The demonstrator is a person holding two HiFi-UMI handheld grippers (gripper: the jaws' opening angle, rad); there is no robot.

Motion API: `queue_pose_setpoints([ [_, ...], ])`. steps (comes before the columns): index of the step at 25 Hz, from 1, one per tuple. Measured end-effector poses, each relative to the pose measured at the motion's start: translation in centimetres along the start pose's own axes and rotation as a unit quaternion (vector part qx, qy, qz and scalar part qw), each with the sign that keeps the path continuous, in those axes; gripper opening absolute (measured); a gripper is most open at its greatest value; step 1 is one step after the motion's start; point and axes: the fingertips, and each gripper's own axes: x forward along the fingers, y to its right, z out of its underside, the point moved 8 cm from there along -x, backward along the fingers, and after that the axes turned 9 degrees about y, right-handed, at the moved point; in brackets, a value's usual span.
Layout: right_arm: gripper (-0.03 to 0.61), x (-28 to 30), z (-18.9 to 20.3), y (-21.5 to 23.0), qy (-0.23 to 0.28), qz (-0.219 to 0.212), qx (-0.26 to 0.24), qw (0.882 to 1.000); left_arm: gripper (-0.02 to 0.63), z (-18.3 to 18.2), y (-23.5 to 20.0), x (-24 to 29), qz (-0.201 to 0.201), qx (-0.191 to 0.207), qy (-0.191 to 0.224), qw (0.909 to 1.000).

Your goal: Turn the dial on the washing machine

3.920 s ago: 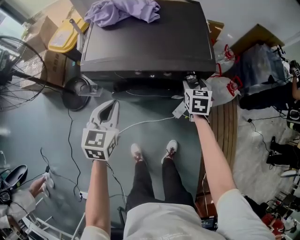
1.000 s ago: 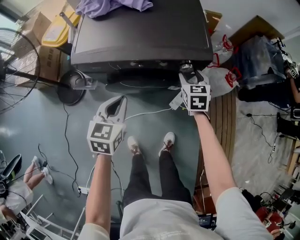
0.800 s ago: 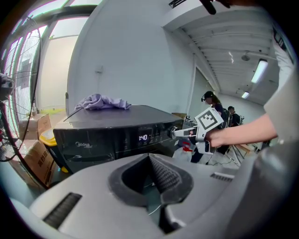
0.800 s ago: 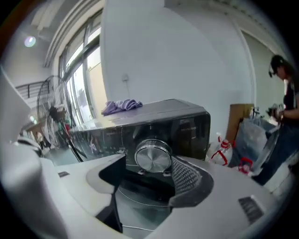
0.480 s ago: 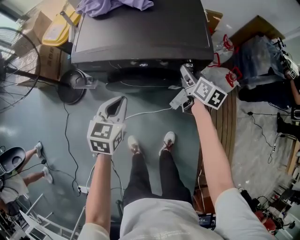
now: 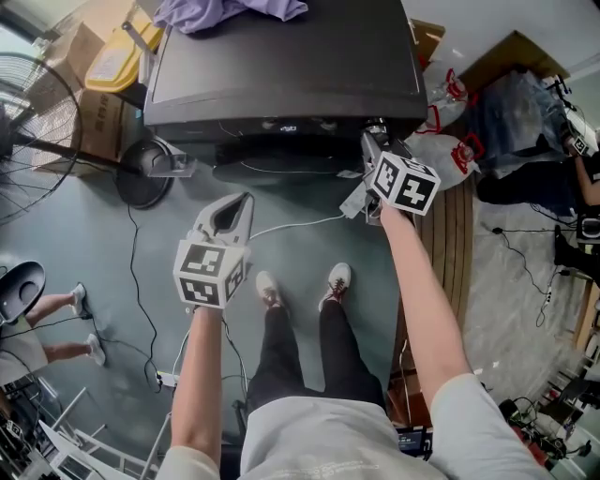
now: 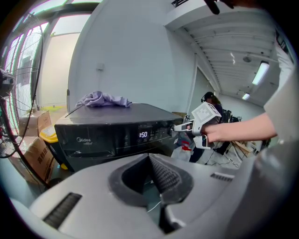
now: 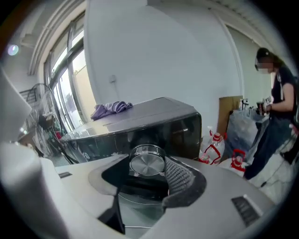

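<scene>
The dark washing machine (image 6: 281,66) stands in front of me, its display (image 7: 143,135) lit. Its round silver dial (image 8: 147,161) sits at the right end of the front panel. My right gripper (image 6: 375,136) reaches onto that dial, its marker cube tilted to the right. Its jaws are closing, with the dial between them and a pad against each side. The left gripper view shows the right gripper (image 7: 180,128) from the side at the panel's corner. My left gripper (image 6: 242,199) hangs low in front of the machine, shut and empty, well left of the dial.
A purple cloth (image 6: 230,11) lies on the machine's lid. A standing fan (image 6: 37,122), cardboard boxes and a yellow bin (image 6: 117,66) are to the left. Bags (image 6: 450,159) and wooden slats (image 6: 450,253) lie on the right. A white cable (image 6: 291,230) crosses the floor. A person (image 8: 275,107) stands at the right.
Half a second ago the right gripper had rolled clockwise at the dial; now it has rolled partway back. The left gripper has held still.
</scene>
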Motion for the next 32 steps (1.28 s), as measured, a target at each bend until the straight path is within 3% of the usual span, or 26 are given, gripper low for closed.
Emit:
queue_pose_setpoints([
  [5,0.244,0.0,0.2,-1.3,-0.007,0.028,-0.126,0.992,0.015,0.3,-0.1,-0.1,0.0,-0.001,-0.002,1.0],
  [9,0.242,0.2,0.5,-1.8,-0.002,0.036,-0.173,0.984,0.015,0.5,-0.4,-0.3,-0.002,-0.001,-0.004,1.0],
  [11,0.244,0.0,0.4,-1.7,0.006,0.026,-0.152,0.988,0.015,0.5,-0.5,-0.3,-0.003,-0.002,-0.004,1.0],
  [15,0.295,-0.3,0.7,-0.9,0.027,-0.005,-0.032,0.999,0.015,0.6,-0.7,-0.5,-0.003,-0.003,-0.004,1.0],
  [19,0.305,0.1,0.8,0.3,0.028,-0.019,0.086,0.996,0.015,0.7,-0.7,-0.5,-0.003,-0.004,-0.005,1.0],
  [21,0.305,0.4,0.8,0.3,0.021,-0.025,0.11,0.993,0.015,0.8,-0.7,-0.6,-0.004,-0.004,-0.007,1.0],
  [24,0.304,0.6,1.0,0.4,0.007,-0.013,0.097,0.995,0.015,0.9,-0.4,-0.6,-0.002,-0.003,-0.009,1.0],
  [32,0.276,0.7,1.0,-0.2,-0.002,0.015,-0.013,1.0,0.015,0.8,-0.5,-0.5,-0.002,-0.002,-0.008,1.0],
])
